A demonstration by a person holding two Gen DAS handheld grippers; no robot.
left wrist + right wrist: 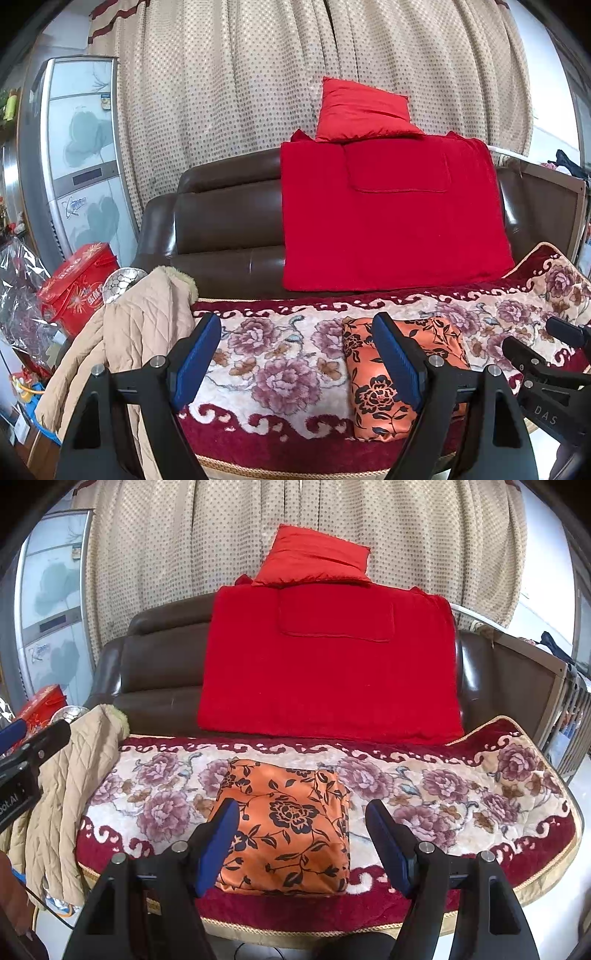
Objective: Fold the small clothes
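A folded orange cloth with black flowers [291,823] lies on the flowered sofa cover [461,805], near its front edge. My right gripper [301,812] hovers open above the cloth's front part, its blue pads [218,845] apart and nothing between them. In the left wrist view the same orange cloth [364,391] sits right of centre. My left gripper [293,328] is open over the cover, and its right pad [397,360] stands in front of the cloth. The right gripper [546,373] shows at that view's right edge.
A beige quilted jacket [144,325] hangs over the sofa's left arm. A red blanket [328,664] drapes the brown sofa back, with a red pillow [314,557] on top. A red gift box [79,284] and plastic bags sit left; dotted curtains hang behind.
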